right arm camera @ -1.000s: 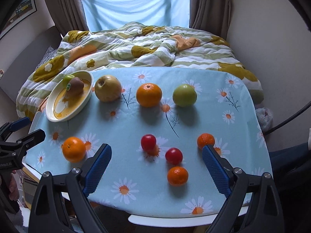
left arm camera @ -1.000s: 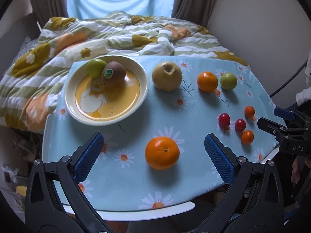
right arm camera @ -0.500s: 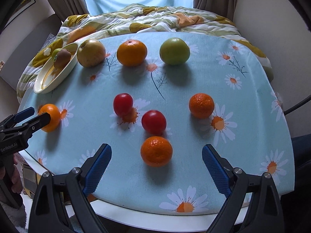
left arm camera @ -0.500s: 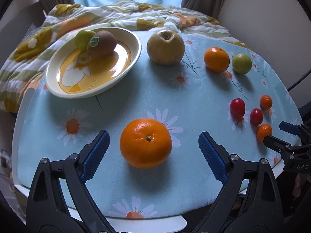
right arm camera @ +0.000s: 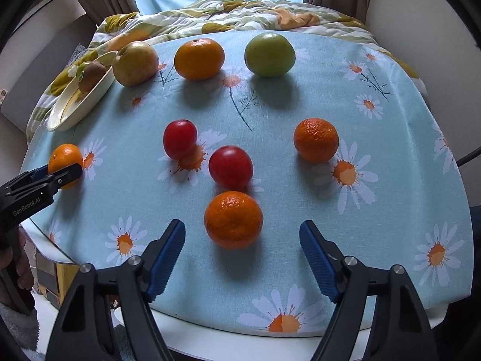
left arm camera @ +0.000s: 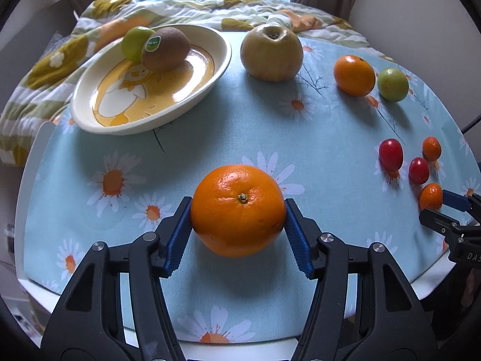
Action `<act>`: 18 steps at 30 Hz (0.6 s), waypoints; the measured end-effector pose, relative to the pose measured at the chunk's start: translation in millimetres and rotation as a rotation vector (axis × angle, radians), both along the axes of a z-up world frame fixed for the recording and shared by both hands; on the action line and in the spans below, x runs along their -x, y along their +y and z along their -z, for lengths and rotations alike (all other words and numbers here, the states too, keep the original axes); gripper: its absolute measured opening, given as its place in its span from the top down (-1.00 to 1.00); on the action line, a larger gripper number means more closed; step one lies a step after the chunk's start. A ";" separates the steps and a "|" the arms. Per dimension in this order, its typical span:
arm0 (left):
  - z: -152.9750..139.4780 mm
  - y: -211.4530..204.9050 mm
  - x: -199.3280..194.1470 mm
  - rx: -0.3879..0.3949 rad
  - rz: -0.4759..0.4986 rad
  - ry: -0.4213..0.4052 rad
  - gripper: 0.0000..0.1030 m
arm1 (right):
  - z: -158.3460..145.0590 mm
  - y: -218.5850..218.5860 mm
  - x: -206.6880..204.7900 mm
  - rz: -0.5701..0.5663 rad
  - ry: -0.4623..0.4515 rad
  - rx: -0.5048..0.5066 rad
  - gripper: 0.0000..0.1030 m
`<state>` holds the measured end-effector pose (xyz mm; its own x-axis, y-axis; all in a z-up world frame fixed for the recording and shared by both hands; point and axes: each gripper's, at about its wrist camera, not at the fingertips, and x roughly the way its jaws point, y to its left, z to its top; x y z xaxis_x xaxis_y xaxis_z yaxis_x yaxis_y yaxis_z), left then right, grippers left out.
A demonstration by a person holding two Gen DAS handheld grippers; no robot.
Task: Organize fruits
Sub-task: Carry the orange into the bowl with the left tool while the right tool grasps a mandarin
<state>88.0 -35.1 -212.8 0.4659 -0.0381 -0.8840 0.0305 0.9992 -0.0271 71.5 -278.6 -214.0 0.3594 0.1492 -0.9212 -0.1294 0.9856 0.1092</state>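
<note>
1. Large round orange [left arm camera: 238,209] sits on the daisy-print table [left arm camera: 210,126], clamped in our left claw [left arm camera: 238,234].
2. Small dimpled mandarin [right arm camera: 233,219] lies just ahead of our open right claw [right arm camera: 242,258].

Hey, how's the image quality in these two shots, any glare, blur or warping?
Left wrist view: sharp; window glare streaks the plate and dots the orange clamped in the left tool; fisheye bows the table edge. Right wrist view: sharp too, soft backlit shadows fall toward the camera under the mandarin ahead of the open right tool.
</note>
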 end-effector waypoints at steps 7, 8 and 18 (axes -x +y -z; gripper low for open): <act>-0.4 -0.4 4.3 -0.002 -0.007 0.000 -0.26 | 2.2 1.6 -2.7 -0.018 -0.007 -0.002 -0.11; -0.7 -0.2 5.2 -0.004 -0.008 0.001 -0.26 | 2.9 2.4 -3.3 -0.021 -0.005 -0.002 -0.04; -0.9 -1.2 10.5 -0.014 -0.015 -0.004 -0.26 | 2.4 8.5 -4.4 -0.067 -0.021 0.011 0.31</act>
<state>77.4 -36.3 -212.0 0.4701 -0.0186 -0.8824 0.0158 0.9998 -0.0126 75.8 -270.0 -216.4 0.3683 0.1631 -0.9153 -0.1970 0.9758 0.0947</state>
